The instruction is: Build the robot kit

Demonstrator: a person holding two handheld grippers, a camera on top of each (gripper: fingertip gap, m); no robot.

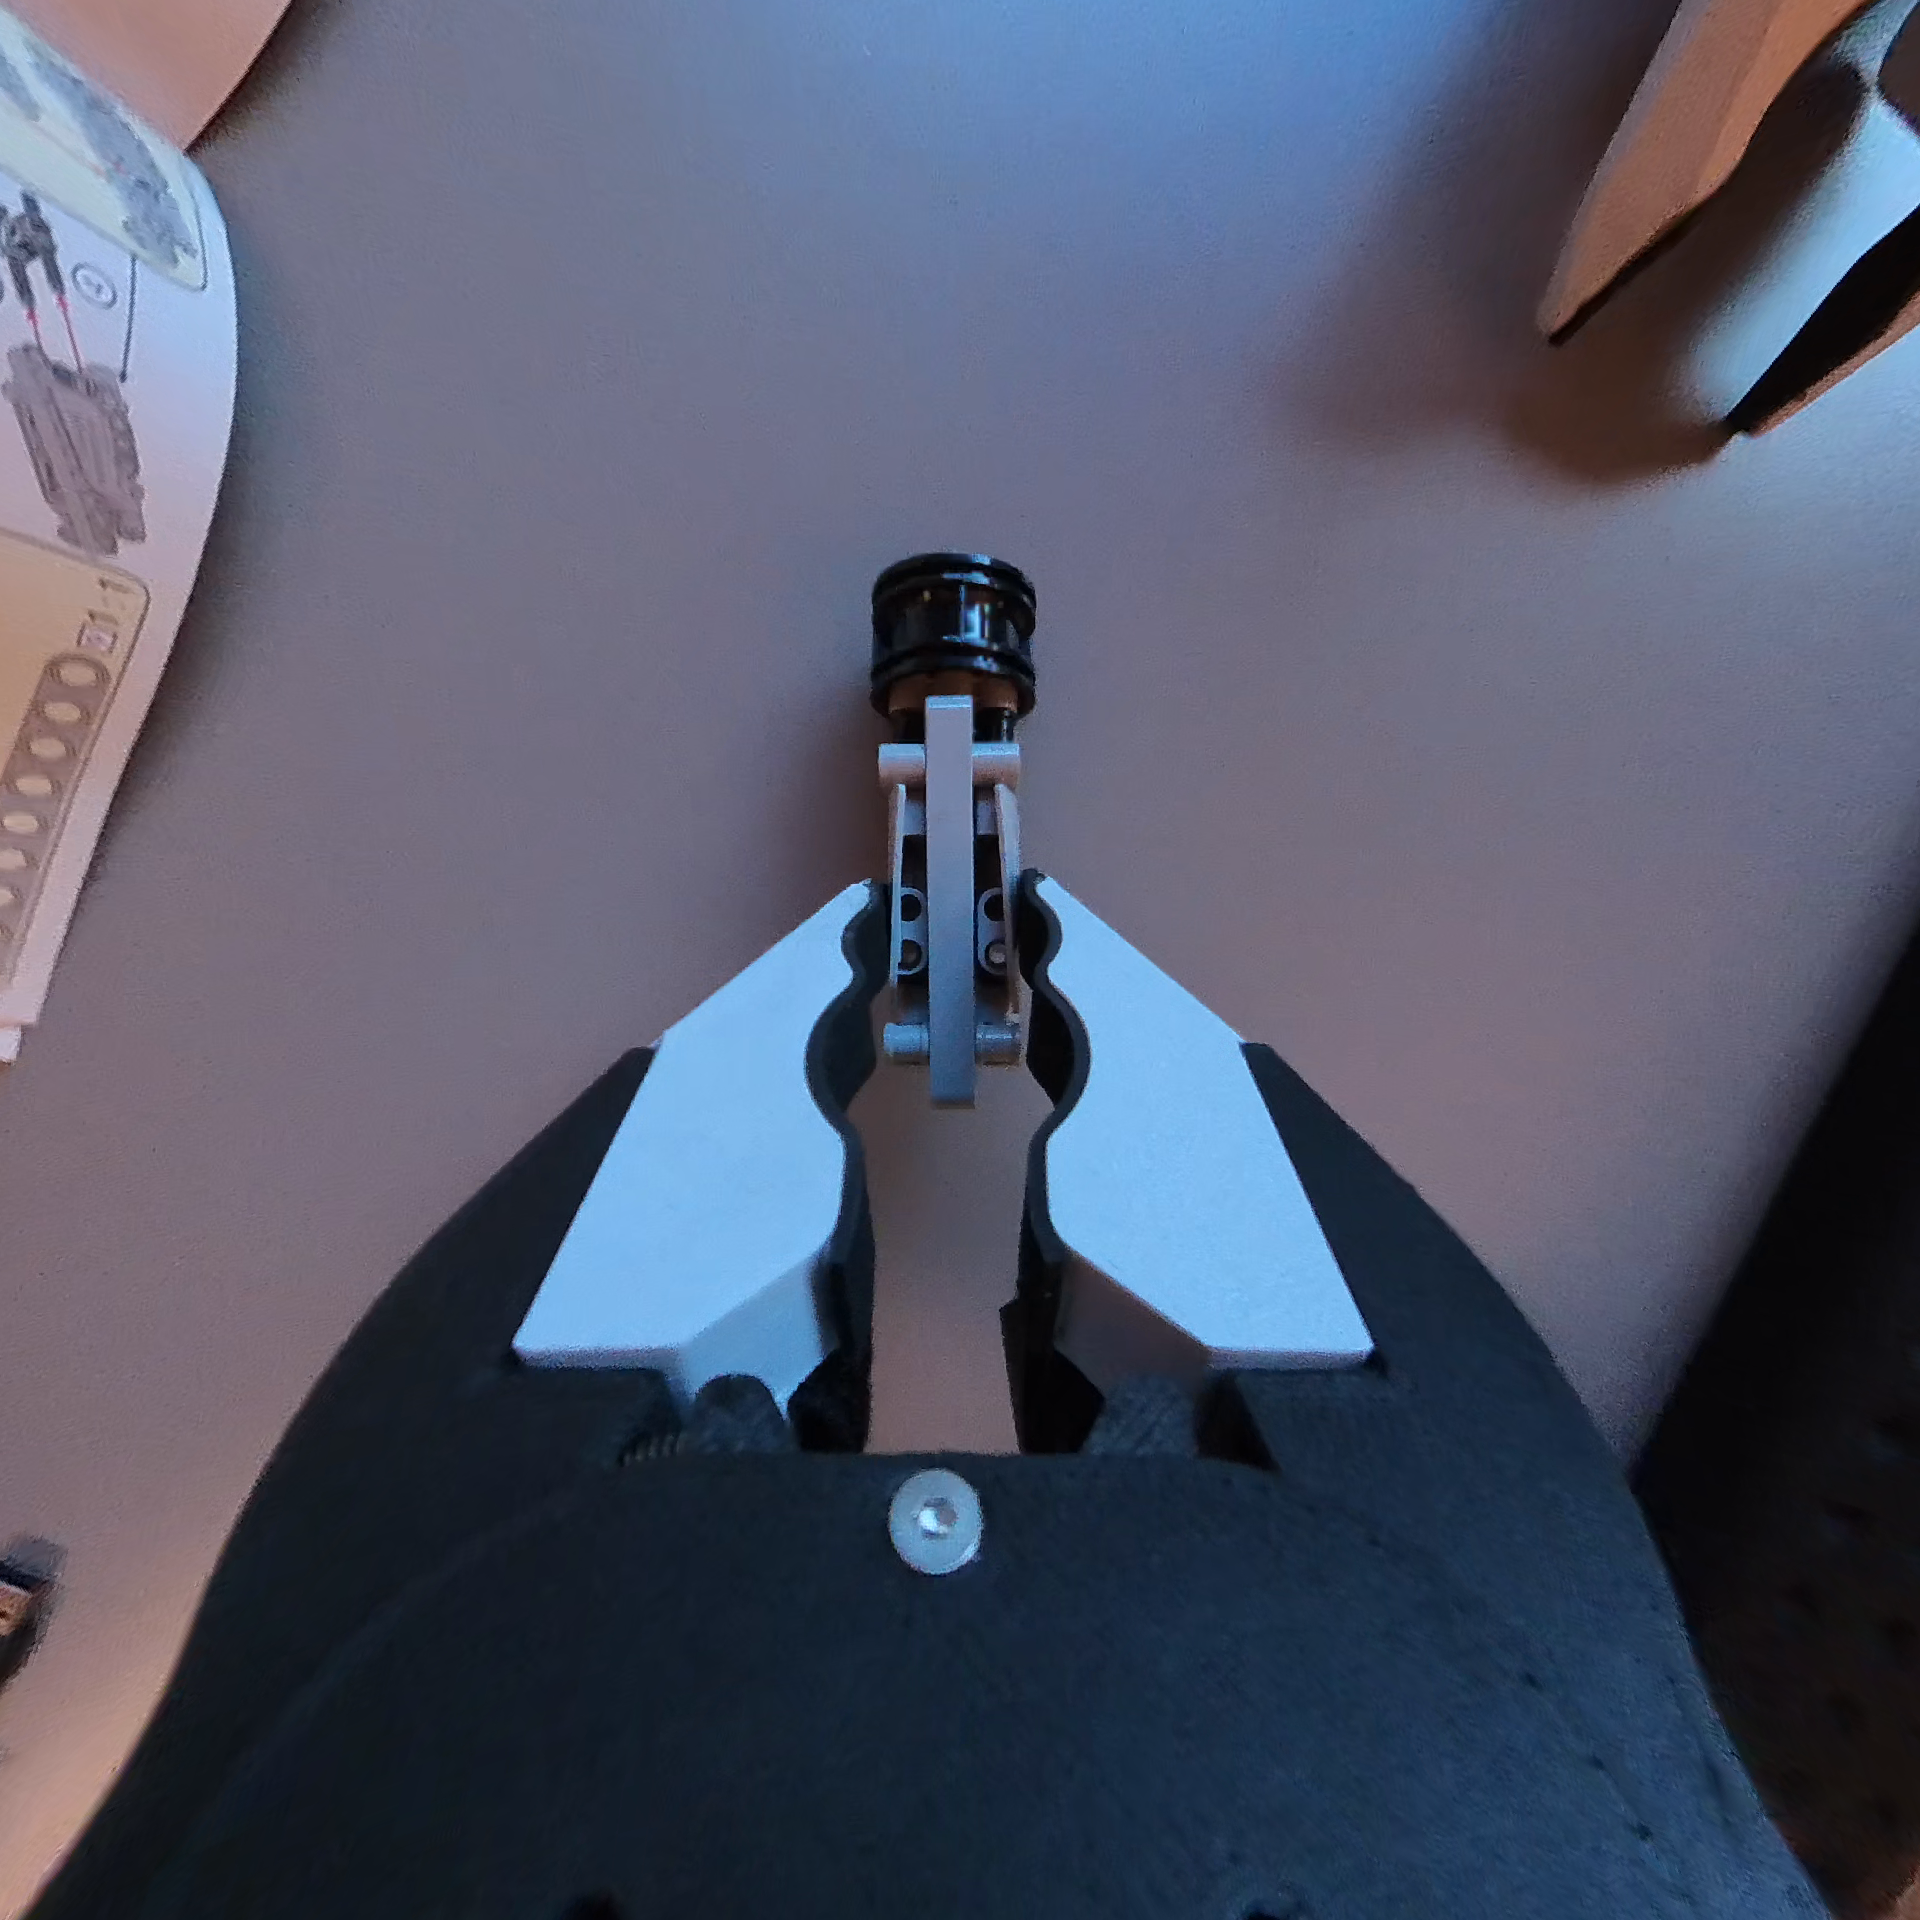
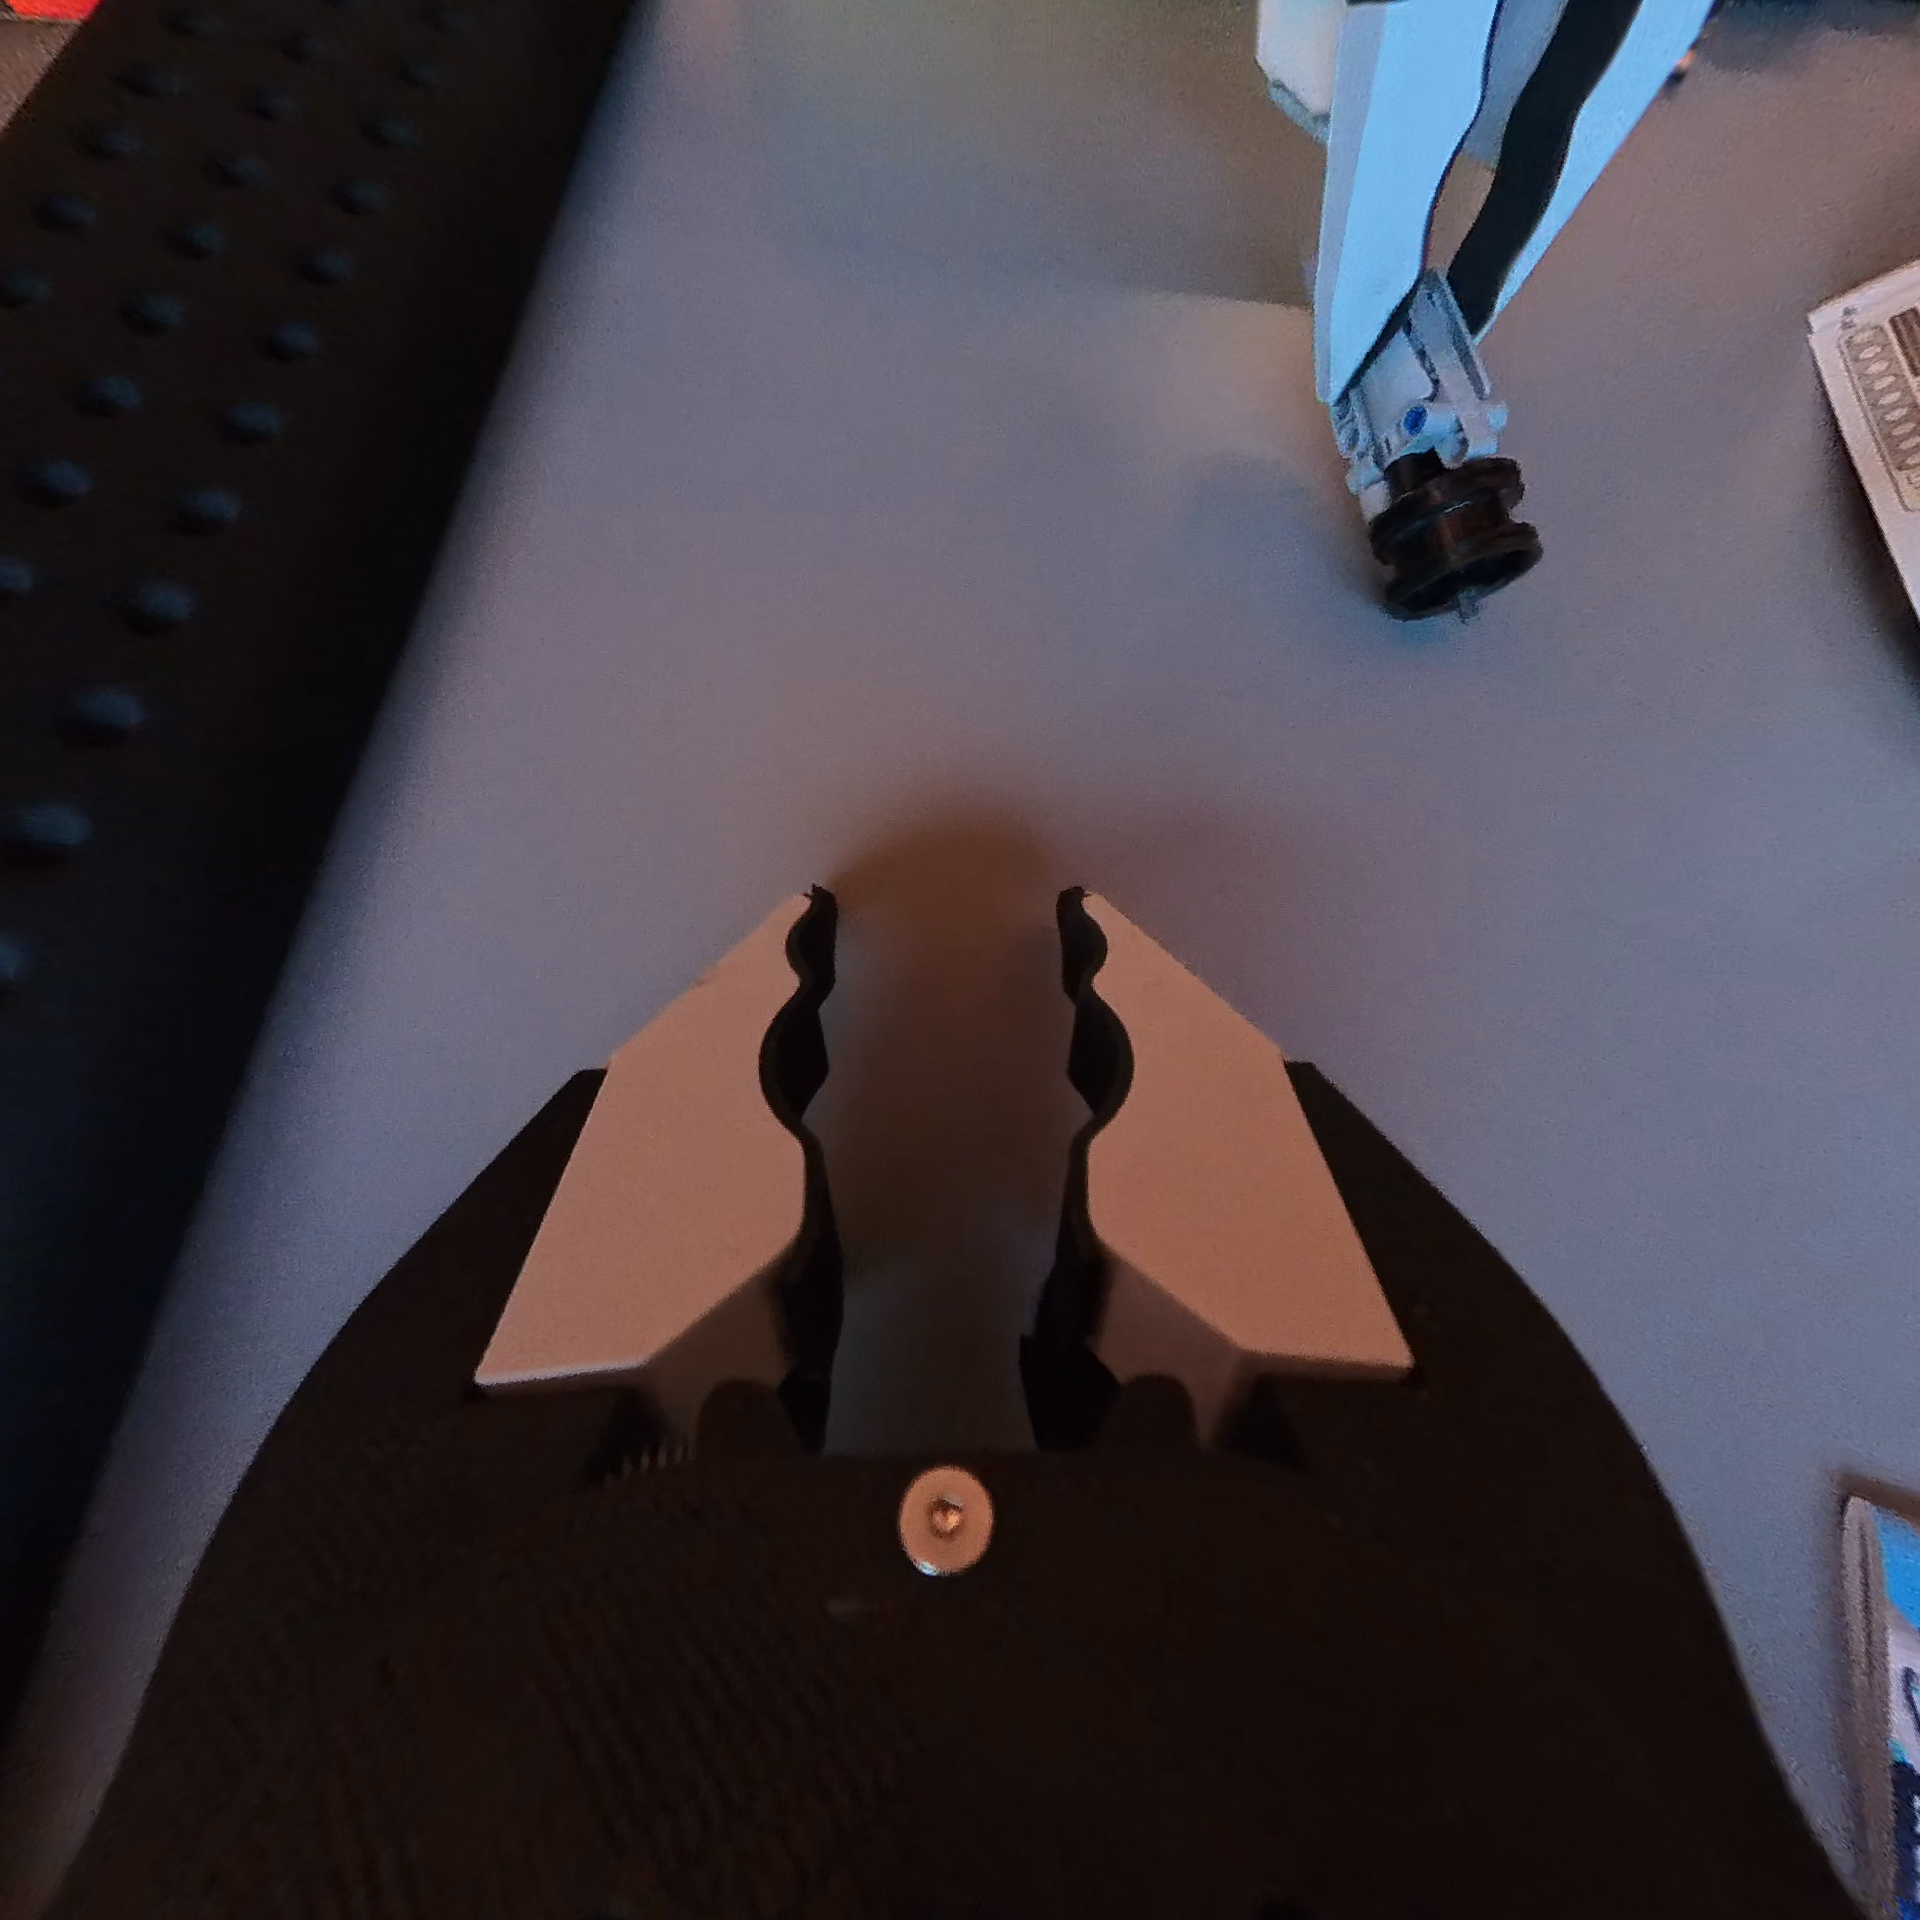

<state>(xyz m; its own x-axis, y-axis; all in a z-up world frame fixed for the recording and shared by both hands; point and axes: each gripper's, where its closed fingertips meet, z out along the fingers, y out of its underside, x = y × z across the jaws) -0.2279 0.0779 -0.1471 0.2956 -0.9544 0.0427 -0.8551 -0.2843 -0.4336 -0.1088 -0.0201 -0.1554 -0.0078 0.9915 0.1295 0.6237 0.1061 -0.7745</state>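
Observation:
My left gripper (image 1: 951, 894) is shut on a small grey brick assembly (image 1: 951, 914) that ends in a black ribbed wheel hub (image 1: 953, 623) pointing away from me, just above the pale tabletop. The same assembly (image 2: 1429, 384) and hub (image 2: 1455, 535) show in the right wrist view at the upper right, held by the left gripper (image 2: 1444, 312). My right gripper (image 2: 945, 914) is open and empty, close over the bare table, well apart from the assembly. The right gripper's fingers (image 1: 1662, 187) show at the upper right of the left wrist view.
A printed instruction booklet (image 1: 73, 499) lies at the left, seen also at the right edge of the right wrist view (image 2: 1881, 416). A black studded baseplate (image 2: 208, 416) lies along the left. Another printed item (image 2: 1886, 1683) sits at the lower right. A small dark part (image 1: 21, 1600) is at the left edge. The tips of one gripper are about 15 cm away from the tips of the other. The printed item (image 2: 1886, 1683) lies some 20 cm from my right tips, 25 cm from my left tips.

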